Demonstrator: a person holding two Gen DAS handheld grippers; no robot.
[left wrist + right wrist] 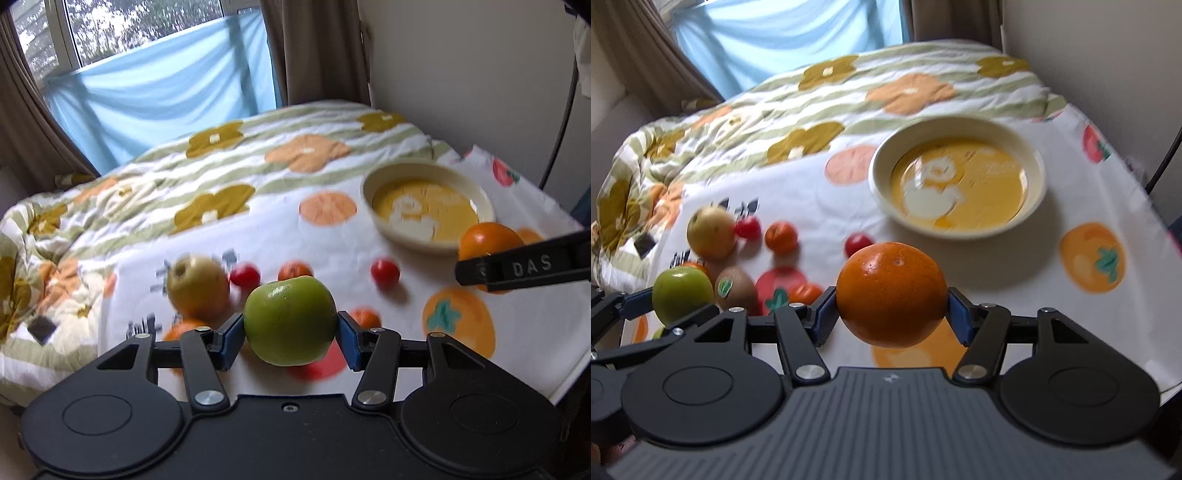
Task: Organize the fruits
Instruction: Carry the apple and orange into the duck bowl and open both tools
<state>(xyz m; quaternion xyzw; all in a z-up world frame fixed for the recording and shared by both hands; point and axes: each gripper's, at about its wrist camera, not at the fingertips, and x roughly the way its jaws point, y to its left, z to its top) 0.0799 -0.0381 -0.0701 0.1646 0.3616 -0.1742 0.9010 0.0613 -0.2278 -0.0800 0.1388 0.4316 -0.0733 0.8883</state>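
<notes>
My left gripper (290, 332) is shut on a green apple (290, 320) and holds it above the cloth; the apple also shows at the left of the right wrist view (681, 297). My right gripper (891, 314) is shut on an orange (891, 293), held above the cloth in front of the cream bowl (1039, 184). The orange and a right finger show at the right of the left wrist view (489, 242). The bowl (369, 184), with a yellow inside, holds no fruit.
On the fruit-print cloth (798, 192) lie a yellow-green pear (711, 232), a kiwi (735, 288), small red tomatoes (748, 227) and a small tangerine (781, 237). A flowered quilt (221, 155) covers the bed behind. A wall stands to the right.
</notes>
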